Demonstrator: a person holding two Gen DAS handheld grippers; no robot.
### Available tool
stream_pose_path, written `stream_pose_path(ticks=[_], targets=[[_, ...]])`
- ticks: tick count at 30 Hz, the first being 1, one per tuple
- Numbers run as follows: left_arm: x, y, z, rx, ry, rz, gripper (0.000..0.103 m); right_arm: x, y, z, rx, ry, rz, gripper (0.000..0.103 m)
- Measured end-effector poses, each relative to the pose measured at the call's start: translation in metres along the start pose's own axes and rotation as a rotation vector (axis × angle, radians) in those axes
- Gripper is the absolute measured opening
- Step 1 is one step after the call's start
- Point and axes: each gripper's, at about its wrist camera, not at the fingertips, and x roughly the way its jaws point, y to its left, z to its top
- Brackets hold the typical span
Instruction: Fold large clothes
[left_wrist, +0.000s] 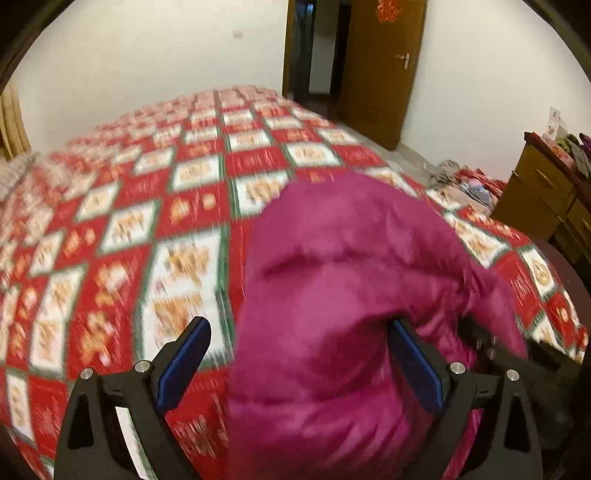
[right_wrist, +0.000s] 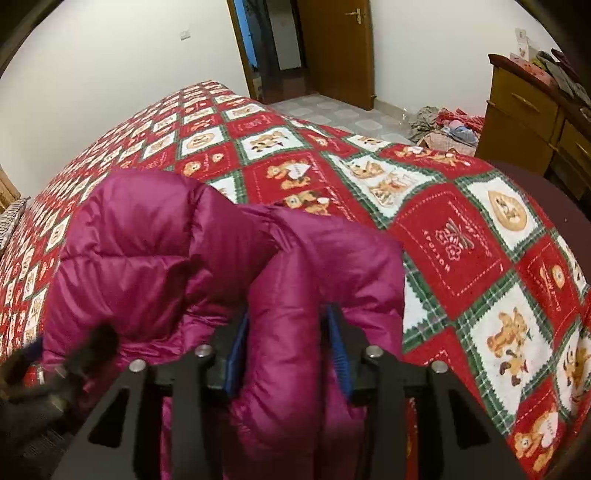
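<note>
Magenta puffer jacket (right_wrist: 155, 258) is lying bunched on the bed (right_wrist: 461, 236), near its front edge; the right gripper (right_wrist: 288, 350) is pinching a padded fold, likely to carry it over, while the left gripper (left_wrist: 299, 354) is spread wide around another bulge, not clamping it.

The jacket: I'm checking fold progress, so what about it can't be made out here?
- Jacket, left wrist view: seams smeared by motion blur.
- Lower part, both views: cut off by the bottom edge and gripper bodies.
- Right gripper pads: sunk in padding.
- Underside: hidden against the bedspread.
</note>
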Motion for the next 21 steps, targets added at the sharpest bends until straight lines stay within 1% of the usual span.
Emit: stream_pose_path(ticks=[2,5,8,9,12,18,20,21], targets=[[0.006,0.000,0.009,0.013,-0.006,0.019,0.098,0.002,0.000,-0.002,-0.008,-0.011,-0.001,0.043],[0.032,0.000,0.021,0.000,0.041,0.032,0.098,0.004,0.007,-0.005,-0.036,-0.037,-0.026,0.044],[0.049,-0.004,0.018,0.006,0.077,0.029,0.099,0.003,0.009,-0.004,-0.032,-0.043,-0.024,0.045],[0.053,-0.006,0.016,0.012,0.087,0.028,0.101,0.005,0.008,-0.003,-0.027,-0.040,-0.019,0.046],[0.063,-0.008,0.012,0.019,0.095,0.034,0.102,0.008,0.009,-0.002,-0.020,-0.035,-0.015,0.046],[0.064,-0.020,0.010,0.067,0.119,0.072,0.102,0.012,0.017,-0.001,-0.040,-0.030,-0.053,0.047],[0.060,-0.018,0.010,0.077,0.141,0.060,0.102,0.012,0.017,-0.001,-0.051,-0.025,-0.056,0.047],[0.055,-0.015,0.010,0.077,0.162,0.039,0.102,0.011,0.016,-0.001,-0.053,-0.016,-0.049,0.047]])
